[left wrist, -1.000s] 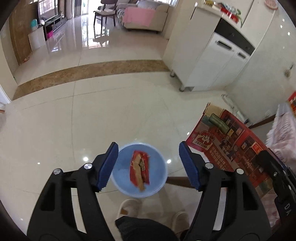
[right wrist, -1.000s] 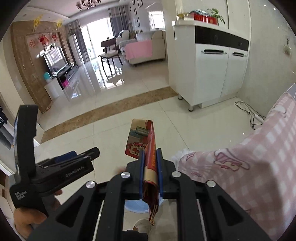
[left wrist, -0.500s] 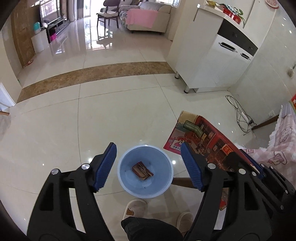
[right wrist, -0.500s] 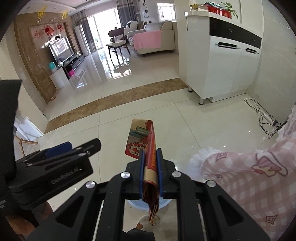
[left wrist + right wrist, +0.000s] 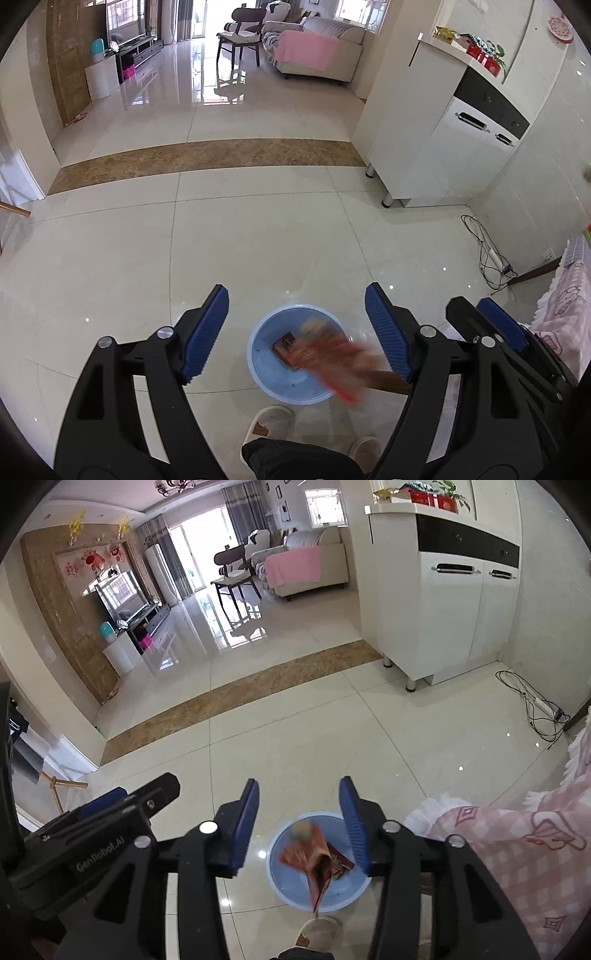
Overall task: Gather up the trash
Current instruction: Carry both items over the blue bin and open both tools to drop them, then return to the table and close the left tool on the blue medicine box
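A light blue bin (image 5: 258,354) stands on the floor below both grippers, with a small dark red wrapper (image 5: 284,345) lying in it. A flattened red carton (image 5: 314,860) is blurred in mid-fall over the bin (image 5: 343,890), free of any pad. Above it my right gripper (image 5: 299,827) has its jaws opening, with nothing touching the blue pads. My left gripper (image 5: 295,330) hangs higher over the bin, its jaws also opening and empty. In the left wrist view the carton (image 5: 328,358) streaks across the bin's right side, and the right gripper (image 5: 476,314) shows at the right.
A white cabinet (image 5: 454,620) on legs stands at the back right, with a cable and power strip (image 5: 539,709) on the floor beside it. A pink checked cloth (image 5: 517,834) hangs at the right. A person's slippers (image 5: 273,417) are just in front of the bin.
The right gripper's jaws have parted and let go of the red carton, which now drops toward the bin. The left gripper has risen, so the bin looks smaller between its fingers.
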Motion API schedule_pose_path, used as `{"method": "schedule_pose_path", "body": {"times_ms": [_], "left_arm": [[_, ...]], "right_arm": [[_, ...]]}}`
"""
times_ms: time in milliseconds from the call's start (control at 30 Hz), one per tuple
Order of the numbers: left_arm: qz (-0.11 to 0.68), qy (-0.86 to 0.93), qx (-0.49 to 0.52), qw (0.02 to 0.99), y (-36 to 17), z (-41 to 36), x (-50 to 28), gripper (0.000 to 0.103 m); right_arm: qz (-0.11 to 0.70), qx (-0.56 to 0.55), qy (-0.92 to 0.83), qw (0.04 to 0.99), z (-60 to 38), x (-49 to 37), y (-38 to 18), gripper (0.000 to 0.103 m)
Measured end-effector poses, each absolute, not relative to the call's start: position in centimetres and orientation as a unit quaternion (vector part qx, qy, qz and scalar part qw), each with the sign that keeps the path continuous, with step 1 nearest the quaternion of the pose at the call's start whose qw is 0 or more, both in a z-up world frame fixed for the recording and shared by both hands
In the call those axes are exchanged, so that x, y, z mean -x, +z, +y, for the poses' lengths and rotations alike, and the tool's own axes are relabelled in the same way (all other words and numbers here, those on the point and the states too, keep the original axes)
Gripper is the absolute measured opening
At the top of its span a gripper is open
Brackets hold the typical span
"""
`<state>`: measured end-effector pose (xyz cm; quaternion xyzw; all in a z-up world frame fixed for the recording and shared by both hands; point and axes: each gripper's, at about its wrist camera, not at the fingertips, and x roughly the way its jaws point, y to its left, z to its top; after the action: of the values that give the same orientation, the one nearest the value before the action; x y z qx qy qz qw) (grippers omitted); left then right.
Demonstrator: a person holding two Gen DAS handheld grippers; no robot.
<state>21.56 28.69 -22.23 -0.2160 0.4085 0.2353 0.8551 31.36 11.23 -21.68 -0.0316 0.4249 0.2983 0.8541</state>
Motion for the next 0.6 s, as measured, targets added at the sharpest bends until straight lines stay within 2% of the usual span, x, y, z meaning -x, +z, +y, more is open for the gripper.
{"method": "schedule_pose_path", "body": {"times_ms": [233, 600], "left_arm": [[0.393, 0.214, 0.197, 0.873, -19.6, 26.7, -21.0, 0.075], [0.33, 0.112, 0.148, 0.926, -11.8, 17.5, -18.9, 0.079]], "right_arm": [[0.39, 0.032, 0.27, 0.88, 7.7, -29.8, -18.1, 0.061], [0.302, 0.012, 0.185, 0.935, -3.7, -24.2, -10.1, 0.07]]}}
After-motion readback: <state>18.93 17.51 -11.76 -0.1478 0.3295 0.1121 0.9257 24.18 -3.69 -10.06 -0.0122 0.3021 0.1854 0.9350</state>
